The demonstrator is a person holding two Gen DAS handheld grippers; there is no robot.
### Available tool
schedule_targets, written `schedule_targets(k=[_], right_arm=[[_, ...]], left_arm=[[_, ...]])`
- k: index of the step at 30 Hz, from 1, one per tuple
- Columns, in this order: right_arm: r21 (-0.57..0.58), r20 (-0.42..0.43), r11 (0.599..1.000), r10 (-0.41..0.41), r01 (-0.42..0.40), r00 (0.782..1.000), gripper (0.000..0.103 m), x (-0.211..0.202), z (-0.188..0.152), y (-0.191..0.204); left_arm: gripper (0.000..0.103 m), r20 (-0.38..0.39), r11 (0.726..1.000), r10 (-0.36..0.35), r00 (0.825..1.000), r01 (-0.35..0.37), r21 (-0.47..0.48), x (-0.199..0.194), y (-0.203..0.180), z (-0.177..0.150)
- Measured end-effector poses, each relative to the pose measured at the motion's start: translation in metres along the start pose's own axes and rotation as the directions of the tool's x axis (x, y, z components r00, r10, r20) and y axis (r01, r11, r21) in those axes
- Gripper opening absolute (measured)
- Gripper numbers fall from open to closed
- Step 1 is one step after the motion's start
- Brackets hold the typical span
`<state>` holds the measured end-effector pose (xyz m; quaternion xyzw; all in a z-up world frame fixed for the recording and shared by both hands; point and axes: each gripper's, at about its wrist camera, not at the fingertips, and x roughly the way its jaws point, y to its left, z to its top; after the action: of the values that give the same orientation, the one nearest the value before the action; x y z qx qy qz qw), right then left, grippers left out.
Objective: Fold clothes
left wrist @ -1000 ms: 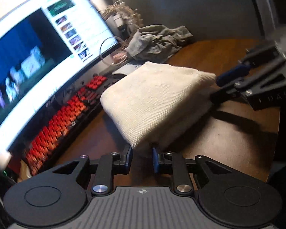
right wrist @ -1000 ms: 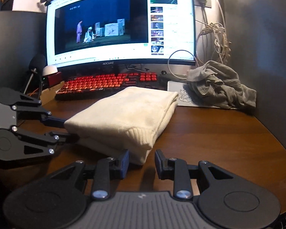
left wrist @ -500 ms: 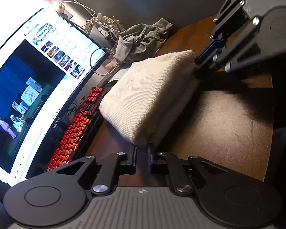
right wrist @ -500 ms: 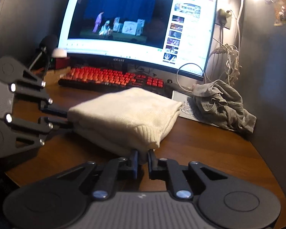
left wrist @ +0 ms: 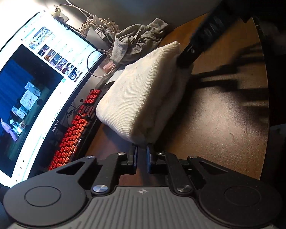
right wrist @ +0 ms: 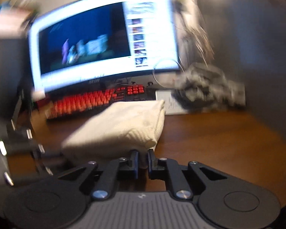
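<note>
One cream sweater (left wrist: 143,95) lies folded into a thick bundle at mid-frame on the desk (left wrist: 219,114). The left gripper (left wrist: 142,152) pinches its near corner. The right gripper (right wrist: 142,159) is closing on another corner. One grey garment (left wrist: 137,40), upper centre, looks crumpled and still unfolded.

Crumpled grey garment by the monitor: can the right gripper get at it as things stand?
Probably not yet. The right gripper is clamped on a corner of the folded cream knit sweater, so it would have to let go first. Otherwise bare wooden desk leads to the crumpled grey garment.
</note>
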<state>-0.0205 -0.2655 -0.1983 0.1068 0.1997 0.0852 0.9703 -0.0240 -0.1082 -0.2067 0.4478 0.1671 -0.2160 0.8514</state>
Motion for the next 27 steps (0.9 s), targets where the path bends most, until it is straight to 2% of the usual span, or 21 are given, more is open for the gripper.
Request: schedule_targets(k=[2,3,5,7,9,11,14,17,21,27], right_arm=[[0.126,-0.018,0.991,0.042,-0.04,0.999,0.007,0.003,0.002,-0.015],[0.148,-0.027,0.988,0.04,-0.036,0.999,0.006,0.005,0.001,-0.018],[0.117,-0.019,0.993,0.007,-0.005,1.0,0.005,0.005,0.0,-0.015],[-0.014,0.003,0.999,-0.053,0.053,0.999,0.005,0.003,-0.005,0.003],[-0.171,0.029,0.98,-0.096,0.1,0.995,0.005,0.001,-0.012,0.022],[-0.226,0.024,0.968,-0.109,0.112,0.994,0.011,0.0,-0.018,0.027],[-0.169,-0.02,0.984,-0.067,0.063,0.998,0.013,-0.007,-0.02,0.016],[-0.105,-0.02,0.992,-0.07,0.068,0.997,0.014,-0.012,-0.02,0.005],[-0.111,-0.013,0.993,-0.044,0.042,0.999,0.014,-0.01,-0.016,0.006],[-0.145,-0.008,0.988,-0.047,0.046,0.999,0.015,0.004,-0.008,0.016]], left_arm=[[0.009,0.002,1.0,-0.001,1.0,0.001,0.001,0.0,0.0,0.0],[0.009,0.003,1.0,-0.001,1.0,0.001,0.002,0.0,-0.001,0.001],[0.009,0.003,1.0,-0.002,1.0,0.002,0.002,-0.001,-0.002,0.002],[0.009,0.0,1.0,-0.002,1.0,0.002,-0.004,0.0,-0.002,0.002],[0.009,-0.004,1.0,-0.001,1.0,0.001,-0.013,0.0,-0.001,0.001],[0.009,-0.006,1.0,-0.003,1.0,0.003,-0.018,-0.001,0.0,0.001],[0.009,-0.007,1.0,-0.002,1.0,0.002,-0.011,-0.004,-0.003,-0.001],[0.009,-0.008,1.0,-0.004,1.0,0.004,-0.013,-0.005,-0.003,0.0],[0.016,-0.013,0.999,0.005,1.0,-0.005,-0.034,-0.002,-0.001,0.003],[0.017,-0.014,0.999,0.003,1.0,-0.004,-0.053,0.004,0.002,0.008]])
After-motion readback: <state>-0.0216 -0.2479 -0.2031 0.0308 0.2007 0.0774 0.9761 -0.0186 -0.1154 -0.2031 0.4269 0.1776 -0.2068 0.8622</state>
